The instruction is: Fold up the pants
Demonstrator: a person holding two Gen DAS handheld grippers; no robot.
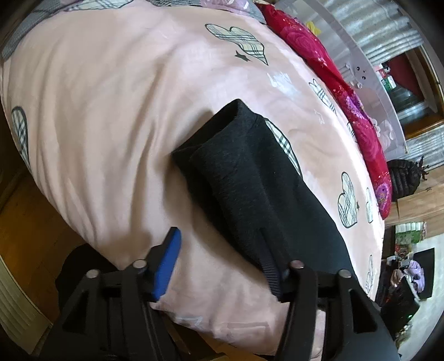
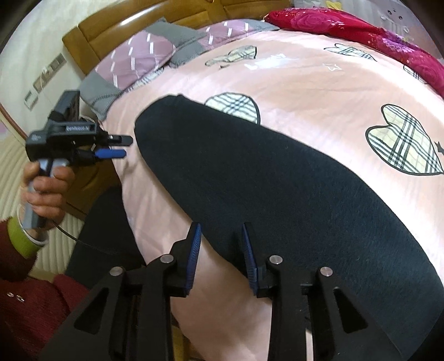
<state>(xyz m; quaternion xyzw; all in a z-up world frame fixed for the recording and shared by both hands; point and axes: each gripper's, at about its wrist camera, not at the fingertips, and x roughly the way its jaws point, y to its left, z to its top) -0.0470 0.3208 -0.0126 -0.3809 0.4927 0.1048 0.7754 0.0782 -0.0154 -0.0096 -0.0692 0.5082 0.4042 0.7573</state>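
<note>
The dark pants [image 1: 249, 180] lie folded lengthwise on the pink bedspread [image 1: 111, 111], one end pointing up the bed. My left gripper [image 1: 230, 250] is open. Its blue left pad [image 1: 169, 263] stands free over the bedspread, and the pants' near edge hides the right pad. In the right wrist view the pants [image 2: 277, 180] run diagonally, and the left gripper [image 2: 123, 145] hangs apart from their far end with nothing between its fingers. My right gripper [image 2: 220, 230] is open astride the pants' near edge, and the cloth lies flat between its pads.
A red flowered blanket [image 2: 360, 30] lines the bed's far side. Pink and grey pillows [image 2: 138, 55] lie by the wooden headboard [image 2: 125, 19]. A hand [image 2: 44, 183] with a dark red sleeve holds the left gripper. The bed edge drops to a wooden floor [image 1: 27, 222].
</note>
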